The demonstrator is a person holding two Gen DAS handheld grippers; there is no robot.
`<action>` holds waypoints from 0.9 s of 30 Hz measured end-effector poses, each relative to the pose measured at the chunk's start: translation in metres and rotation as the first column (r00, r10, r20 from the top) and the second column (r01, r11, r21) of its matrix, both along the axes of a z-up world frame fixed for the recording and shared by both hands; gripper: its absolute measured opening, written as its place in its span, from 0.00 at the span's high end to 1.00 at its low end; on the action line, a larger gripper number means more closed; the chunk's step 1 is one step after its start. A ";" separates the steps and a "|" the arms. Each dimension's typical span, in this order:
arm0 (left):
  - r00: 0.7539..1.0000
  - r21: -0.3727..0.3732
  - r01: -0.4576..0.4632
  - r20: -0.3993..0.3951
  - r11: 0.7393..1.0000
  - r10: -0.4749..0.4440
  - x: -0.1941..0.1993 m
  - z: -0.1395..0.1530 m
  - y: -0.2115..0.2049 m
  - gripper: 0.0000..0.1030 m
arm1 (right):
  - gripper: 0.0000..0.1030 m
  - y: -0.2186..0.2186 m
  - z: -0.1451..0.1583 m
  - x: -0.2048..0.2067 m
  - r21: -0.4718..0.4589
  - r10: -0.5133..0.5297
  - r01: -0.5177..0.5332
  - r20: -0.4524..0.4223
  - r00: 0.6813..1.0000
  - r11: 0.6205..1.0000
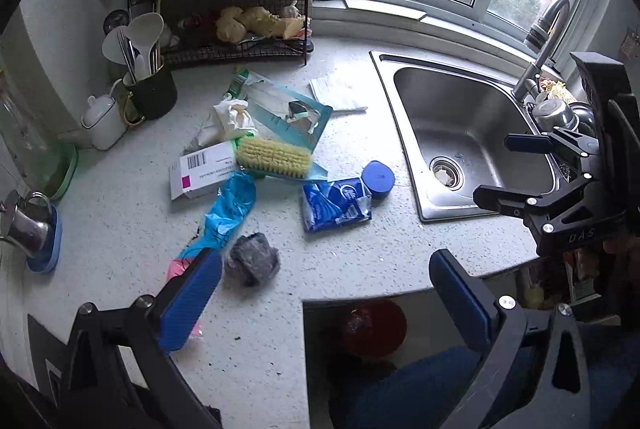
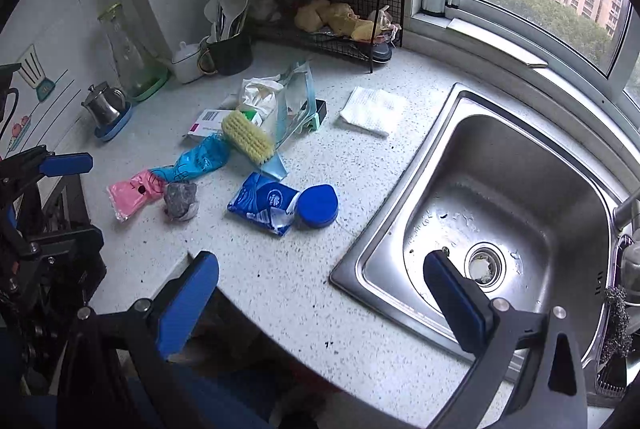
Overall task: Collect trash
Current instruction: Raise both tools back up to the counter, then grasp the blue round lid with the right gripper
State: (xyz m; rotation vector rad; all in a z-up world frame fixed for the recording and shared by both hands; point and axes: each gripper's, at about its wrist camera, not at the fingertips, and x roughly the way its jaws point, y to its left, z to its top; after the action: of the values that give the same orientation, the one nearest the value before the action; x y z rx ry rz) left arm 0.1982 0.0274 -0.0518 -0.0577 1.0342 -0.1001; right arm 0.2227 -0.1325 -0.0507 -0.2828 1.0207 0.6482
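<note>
Trash lies scattered on the speckled counter (image 1: 132, 213): a blue tissue pack (image 1: 335, 204) (image 2: 262, 203), a blue and pink plastic wrapper (image 1: 228, 213) (image 2: 192, 161), a grey crumpled wad (image 1: 253, 258) (image 2: 181, 199), a white barcode box (image 1: 202, 173) (image 2: 208, 123), a clear blister package (image 1: 286, 113) (image 2: 294, 101) and crumpled white paper (image 1: 228, 119). My left gripper (image 1: 324, 293) is open and empty above the counter's front edge. My right gripper (image 2: 320, 281) is open and empty over the counter beside the sink; it also shows in the left wrist view (image 1: 498, 169).
A yellow scrub brush (image 1: 274, 157) (image 2: 248, 137), a blue round lid (image 1: 378, 179) (image 2: 318, 205) and a folded white cloth (image 2: 374, 109) lie among the trash. A steel sink (image 1: 472, 137) (image 2: 500, 197) is at right. A wire rack (image 1: 240, 5), utensil cup (image 1: 150, 89) and kettle (image 2: 104, 105) stand behind. A red bin (image 1: 372, 329) sits below the counter.
</note>
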 end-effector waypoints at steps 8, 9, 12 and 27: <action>0.998 -0.021 0.022 -0.054 1.000 -0.023 0.040 -0.029 0.024 0.00 | 0.02 0.032 -0.039 0.044 -0.136 0.067 -0.074 -0.055 0.996 0.988; 0.998 -0.022 0.021 -0.063 1.000 -0.022 0.044 -0.033 0.025 0.00 | 0.05 0.036 -0.046 0.047 -0.152 0.074 -0.083 -0.064 0.995 0.985; 0.996 -0.036 0.018 -0.089 0.999 -0.022 0.054 -0.046 0.031 0.00 | 0.09 0.044 -0.067 0.059 -0.191 0.087 -0.106 -0.104 0.991 0.976; 0.988 -0.034 -0.008 -0.155 0.999 0.003 0.062 -0.074 0.050 0.00 | 0.22 0.069 -0.113 0.076 -0.243 0.156 -0.199 -0.186 0.970 0.949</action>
State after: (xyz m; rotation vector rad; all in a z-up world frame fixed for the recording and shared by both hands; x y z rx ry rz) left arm 0.2602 0.0774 -0.1260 -0.1005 1.1873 -0.1097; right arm 0.2989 -0.0632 -0.1634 -0.5651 1.2518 0.7093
